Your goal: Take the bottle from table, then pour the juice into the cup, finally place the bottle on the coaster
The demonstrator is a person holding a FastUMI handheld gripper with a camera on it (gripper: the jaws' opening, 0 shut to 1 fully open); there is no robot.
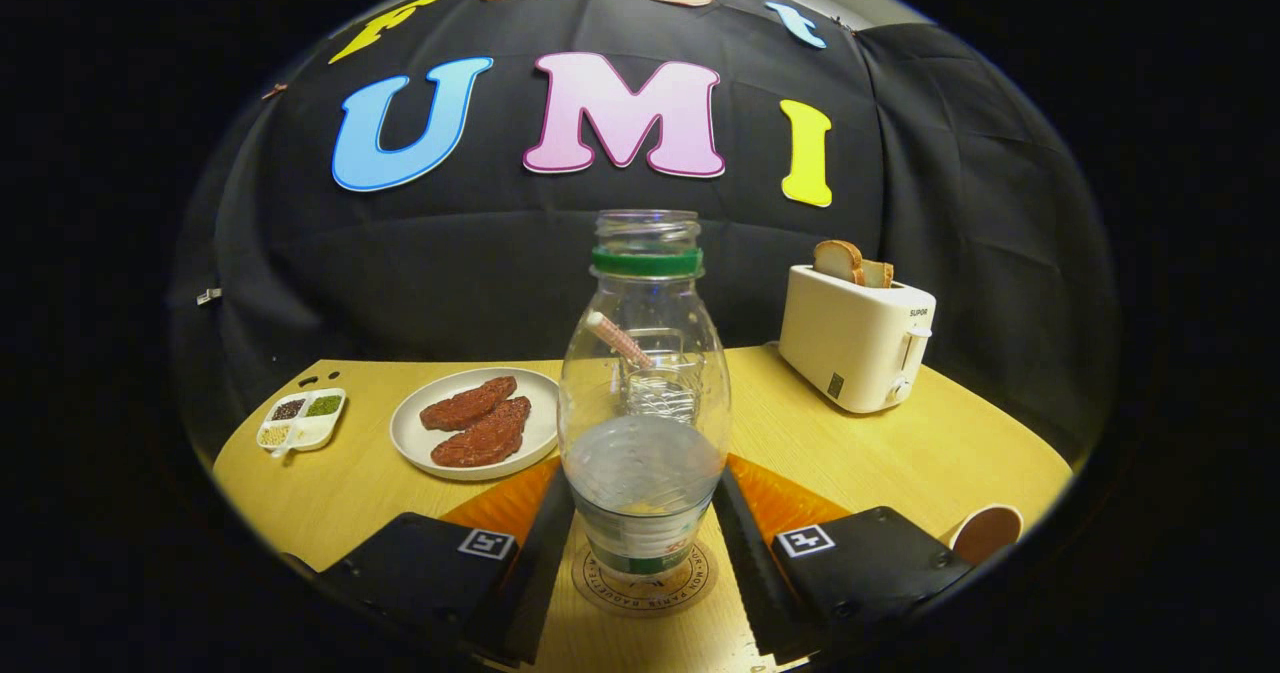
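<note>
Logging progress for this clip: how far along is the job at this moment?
Nearly done. The bottle stands upright on the coaster, uncapped. The hand-held gripper flanks its base; whether its fingers press it is unclear. The cup sits beside the gripper. Left: release and withdraw.

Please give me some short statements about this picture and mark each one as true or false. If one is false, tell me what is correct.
1. The bottle stands upright on the coaster. True.
2. The bottle has a cap on. False: its mouth is open, only a green ring around the neck.
3. The gripper has one of its jaws on each side of the bottle's base. True.
4. The toaster is empty. False: bread slices stick out of it.
5. The plate holds pieces of reddish-brown meat. True.
</note>
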